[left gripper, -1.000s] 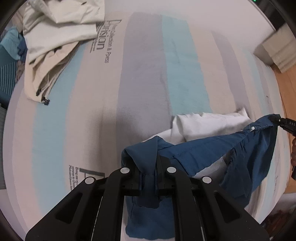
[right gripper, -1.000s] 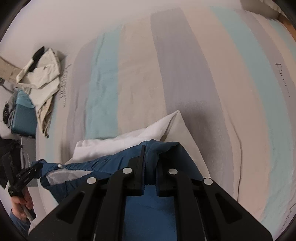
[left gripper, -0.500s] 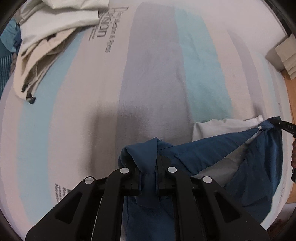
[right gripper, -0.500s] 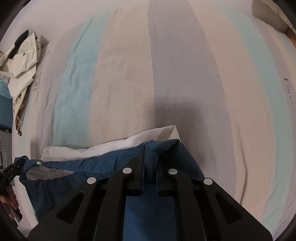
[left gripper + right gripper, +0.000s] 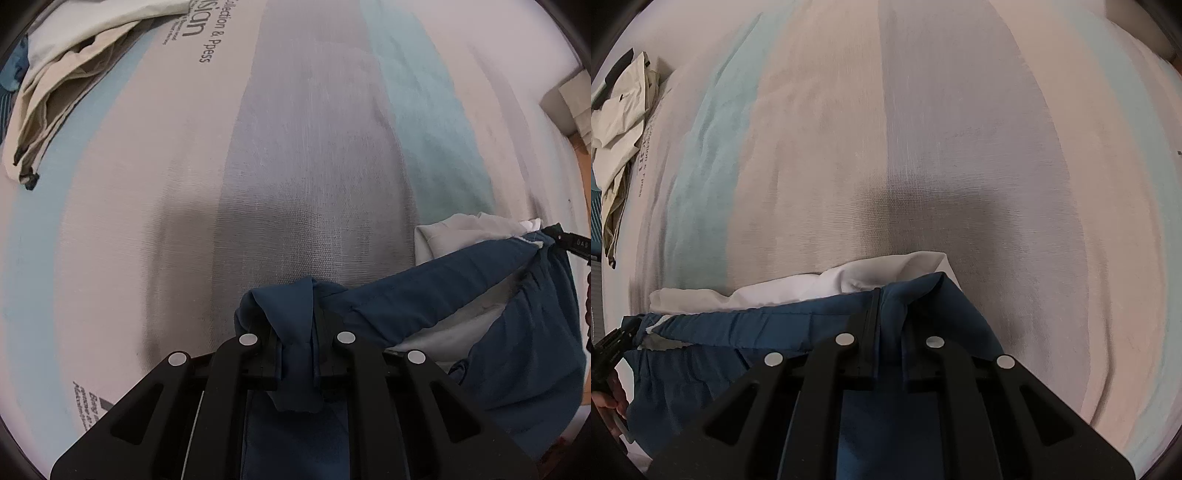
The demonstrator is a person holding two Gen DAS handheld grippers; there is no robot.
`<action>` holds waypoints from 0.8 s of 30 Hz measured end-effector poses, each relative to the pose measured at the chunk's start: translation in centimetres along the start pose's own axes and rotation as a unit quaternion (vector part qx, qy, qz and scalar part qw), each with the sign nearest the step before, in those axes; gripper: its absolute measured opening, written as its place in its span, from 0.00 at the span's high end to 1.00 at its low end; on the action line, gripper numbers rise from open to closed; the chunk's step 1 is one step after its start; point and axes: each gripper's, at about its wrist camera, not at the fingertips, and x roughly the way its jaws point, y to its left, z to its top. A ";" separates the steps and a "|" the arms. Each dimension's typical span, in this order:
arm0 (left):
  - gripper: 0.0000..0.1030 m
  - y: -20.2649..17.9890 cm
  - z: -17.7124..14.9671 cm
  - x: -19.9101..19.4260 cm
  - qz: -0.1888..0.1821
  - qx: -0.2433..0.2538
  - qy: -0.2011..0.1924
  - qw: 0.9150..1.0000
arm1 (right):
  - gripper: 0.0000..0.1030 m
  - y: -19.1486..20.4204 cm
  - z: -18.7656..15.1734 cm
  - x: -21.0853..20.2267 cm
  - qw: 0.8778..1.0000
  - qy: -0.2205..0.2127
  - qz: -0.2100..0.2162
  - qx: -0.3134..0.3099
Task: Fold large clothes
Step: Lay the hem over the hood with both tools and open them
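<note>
A dark blue garment (image 5: 436, 310) with a pale lining hangs stretched between my two grippers above a striped bed. My left gripper (image 5: 297, 350) is shut on one bunched corner of it. My right gripper (image 5: 888, 332) is shut on the other corner (image 5: 916, 291). Each gripper shows in the other's view: the right one at the far right edge (image 5: 570, 242), the left one at the far left edge (image 5: 613, 341). A white folded cloth (image 5: 820, 284) lies on the bed just beyond the blue garment; it also shows in the left wrist view (image 5: 465, 230).
The bed cover (image 5: 314, 147) has grey, teal and beige stripes with printed lettering. A crumpled beige garment (image 5: 62, 85) lies at the far left corner of the bed, also in the right wrist view (image 5: 617, 122). Wooden floor and a box (image 5: 576, 99) lie past the bed's right side.
Both grippers have moved forward and lower over the bed with the blue garment held taut between them. The white cloth now sits closer to the garment's edge.
</note>
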 end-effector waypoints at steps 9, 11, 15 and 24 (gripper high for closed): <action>0.87 -1.3 0.3 -1.0 0.029 0.014 -0.006 0.999 | 0.93 0.9 -0.4 1.5 1.000 0.013 -0.018 -0.018; 0.85 -2.1 0.4 -1.5 0.047 0.030 -0.014 0.998 | 0.92 1.3 -0.4 1.1 1.000 0.011 -0.021 -0.020; 0.79 -3.4 0.5 -3.3 0.069 0.039 -0.017 0.997 | 0.83 1.5 -0.4 -0.2 1.000 0.007 -0.005 -0.018; 0.56 -3.9 0.0 -6.2 0.074 0.046 -0.034 0.996 | 0.60 0.2 -1.5 -3.1 1.000 -0.017 0.018 -0.008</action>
